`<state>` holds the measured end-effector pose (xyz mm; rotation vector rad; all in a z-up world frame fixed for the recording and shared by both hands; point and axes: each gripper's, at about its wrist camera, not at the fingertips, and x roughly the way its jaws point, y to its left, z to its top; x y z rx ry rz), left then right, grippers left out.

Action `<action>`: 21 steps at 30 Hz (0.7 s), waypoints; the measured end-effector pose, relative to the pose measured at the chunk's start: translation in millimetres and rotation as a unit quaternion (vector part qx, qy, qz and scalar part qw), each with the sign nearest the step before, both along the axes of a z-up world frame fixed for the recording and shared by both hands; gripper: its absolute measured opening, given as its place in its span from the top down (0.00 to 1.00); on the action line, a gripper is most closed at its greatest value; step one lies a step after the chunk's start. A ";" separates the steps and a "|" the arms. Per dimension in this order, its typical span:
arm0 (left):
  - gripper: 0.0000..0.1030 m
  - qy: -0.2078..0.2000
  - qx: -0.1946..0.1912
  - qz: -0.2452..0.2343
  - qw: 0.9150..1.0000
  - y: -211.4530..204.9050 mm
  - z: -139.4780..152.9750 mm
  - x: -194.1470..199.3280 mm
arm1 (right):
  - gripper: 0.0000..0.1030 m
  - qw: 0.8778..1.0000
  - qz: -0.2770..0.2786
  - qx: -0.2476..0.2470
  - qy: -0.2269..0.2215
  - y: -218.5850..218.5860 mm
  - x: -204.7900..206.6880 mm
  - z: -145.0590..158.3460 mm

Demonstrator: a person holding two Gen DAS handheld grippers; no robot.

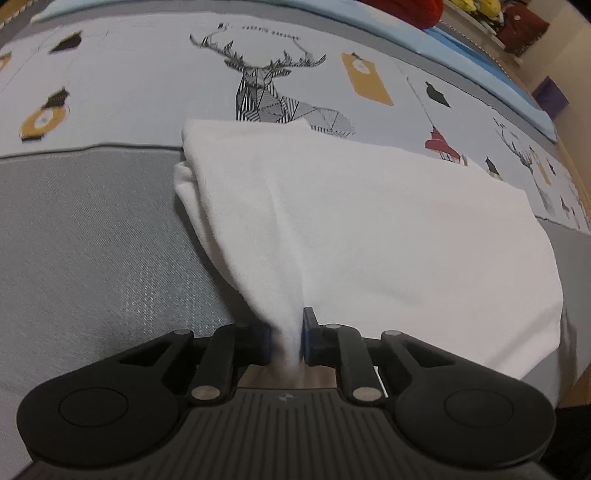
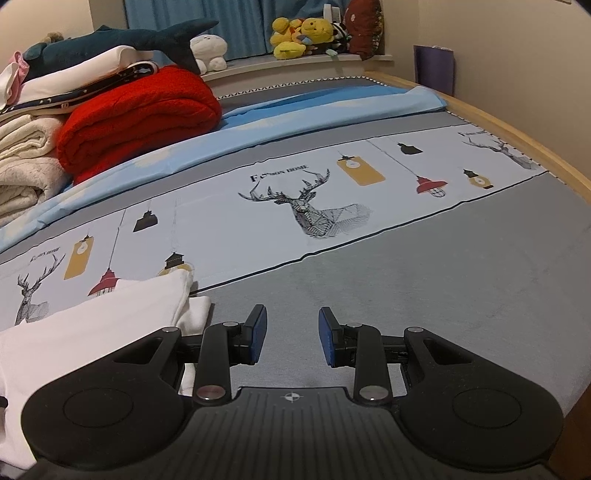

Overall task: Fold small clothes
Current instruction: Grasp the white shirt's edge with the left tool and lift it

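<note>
A white garment [image 1: 369, 221] lies partly folded on the bed, its near edge pulled up into a ridge. My left gripper [image 1: 287, 339] is shut on that near edge, with the cloth pinched between the blue pads. The same garment shows at the lower left of the right wrist view [image 2: 92, 325]. My right gripper [image 2: 291, 336] is open and empty, just above the grey bedsheet and to the right of the garment, not touching it.
The bed has a grey sheet [image 2: 443, 288] with a pale band printed with deer and lamps [image 2: 314, 214]. A red blanket [image 2: 140, 114], folded towels [image 2: 26, 162], a toy shark [image 2: 122, 40] and yellow plush toys [image 2: 303, 33] sit at the back. A wooden bed edge [image 2: 517, 129] runs on the right.
</note>
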<state>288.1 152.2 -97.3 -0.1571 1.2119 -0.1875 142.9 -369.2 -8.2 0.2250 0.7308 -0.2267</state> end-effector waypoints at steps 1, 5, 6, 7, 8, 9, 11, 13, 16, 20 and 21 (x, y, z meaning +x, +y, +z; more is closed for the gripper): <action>0.84 -0.005 0.011 -0.004 1.000 -1.6 1.8 -1.5 | 0.69 1.000 0.004 -0.002 0.001 3.5 1.6 -0.2; 0.84 -0.014 0.068 -0.013 0.998 -6.0 4.7 -7.2 | 0.69 1.000 0.023 -0.012 0.003 16.1 6.7 -0.5; 0.84 -0.016 0.083 -0.015 0.996 -6.8 5.1 -8.2 | 0.69 1.000 0.027 -0.013 0.003 18.7 7.8 -0.7; 0.84 -0.017 0.101 -0.017 0.995 -8.0 5.5 -9.5 | 0.69 0.999 0.029 -0.015 0.004 21.1 8.8 -0.7; 0.84 -0.015 0.112 -0.017 0.993 -8.2 4.8 -10.5 | 0.69 0.999 0.031 -0.016 0.005 22.6 9.6 -0.5; 0.84 -0.018 0.123 -0.017 0.992 -7.2 2.9 -11.4 | 0.69 0.999 0.031 -0.017 0.005 23.4 10.2 -0.2; 0.84 -0.017 0.144 -0.024 0.989 -8.9 0.7 -12.6 | 0.69 0.999 0.030 -0.016 0.005 22.9 11.8 0.5; 0.84 -0.018 0.152 -0.029 0.988 -10.2 -0.8 -12.7 | 0.69 1.000 0.026 -0.015 0.006 21.8 13.5 0.9; 0.84 -0.018 0.151 -0.027 0.988 -8.8 -2.3 -12.4 | 0.69 1.000 0.020 -0.010 0.007 20.4 15.9 1.7; 0.85 -0.011 0.143 -0.012 0.990 -8.1 -0.9 -9.1 | 0.69 1.000 0.020 -0.006 0.006 22.6 17.3 1.5; 0.86 -0.012 0.147 -0.014 0.989 -10.2 0.4 -9.3 | 0.69 1.000 0.023 -0.006 0.006 23.3 17.1 1.6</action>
